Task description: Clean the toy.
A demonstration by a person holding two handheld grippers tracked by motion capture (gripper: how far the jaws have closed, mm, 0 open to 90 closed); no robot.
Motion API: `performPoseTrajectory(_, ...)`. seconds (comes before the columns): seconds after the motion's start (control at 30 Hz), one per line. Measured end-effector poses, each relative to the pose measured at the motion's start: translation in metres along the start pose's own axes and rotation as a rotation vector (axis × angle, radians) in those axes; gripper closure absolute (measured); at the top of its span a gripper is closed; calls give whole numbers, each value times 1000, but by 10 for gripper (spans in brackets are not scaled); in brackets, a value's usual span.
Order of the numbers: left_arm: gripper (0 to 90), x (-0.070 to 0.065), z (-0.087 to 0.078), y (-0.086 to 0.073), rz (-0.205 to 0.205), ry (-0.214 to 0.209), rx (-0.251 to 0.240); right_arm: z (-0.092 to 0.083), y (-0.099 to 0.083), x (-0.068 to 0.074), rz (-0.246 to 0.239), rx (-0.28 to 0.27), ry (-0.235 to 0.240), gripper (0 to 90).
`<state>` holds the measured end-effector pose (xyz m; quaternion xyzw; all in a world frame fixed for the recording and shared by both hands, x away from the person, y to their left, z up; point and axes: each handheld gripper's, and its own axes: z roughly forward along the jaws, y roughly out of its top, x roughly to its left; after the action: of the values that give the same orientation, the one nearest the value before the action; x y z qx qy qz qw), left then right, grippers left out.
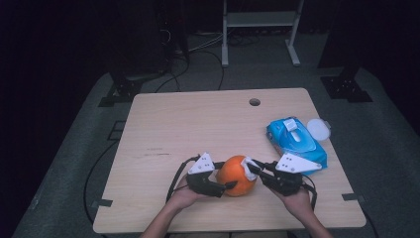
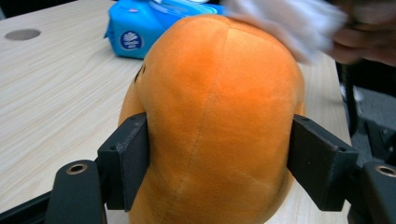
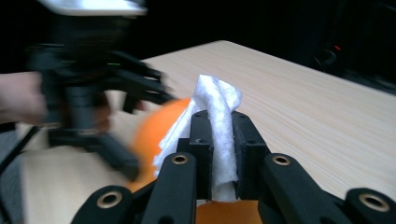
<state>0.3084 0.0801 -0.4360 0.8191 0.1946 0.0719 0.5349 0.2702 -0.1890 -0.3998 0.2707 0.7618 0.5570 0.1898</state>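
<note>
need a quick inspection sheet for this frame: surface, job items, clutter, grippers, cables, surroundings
Surface: light wood table, round hole near the far edge.
Job's things: orange plush toy near the front edge; white wipe touching its top.
Clutter: blue wet-wipe pack at the right, its white lid flipped open.
Grippers: left gripper has jaws pressed on both sides of the plush toy; right gripper is shut on the wipe.
Cables: black cables trail from both grippers; more lie on the floor beyond the table.
Surroundings: dark room, grey floor mat, white metal frame behind.
</note>
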Motion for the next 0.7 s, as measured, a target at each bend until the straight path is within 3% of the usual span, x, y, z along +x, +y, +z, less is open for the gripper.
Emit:
performPoseTrajectory(0.07,265,2,0,0,-16,-2,0,3,4,13,-50,8,19,793)
performPoseTrajectory(0.13,266,3,-1,-2,-18,0,-4,6,5,20,-114,22,-5,793)
performPoseTrajectory(0.23,271,4,-2,-2,-27,5,-4,7,2,10,-92,29,-21,792)
performPoseTrajectory(0.3,273,6,-2,-3,-31,1,-9,6,-3,-1,-91,48,-62,792)
performPoseTrajectory(0.4,277,8,-2,-4,-32,1,-12,3,-10,-11,-53,68,-95,793)
performPoseTrajectory(0.47,277,7,-1,-4,-33,5,-12,2,-11,-10,-41,66,-91,794)
performPoseTrajectory(0.53,277,7,-1,-4,-38,9,-10,3,-7,-2,-62,57,-86,794)
performPoseTrajectory(0.7,277,5,0,-4,-31,16,-9,8,2,17,-103,35,-17,793)
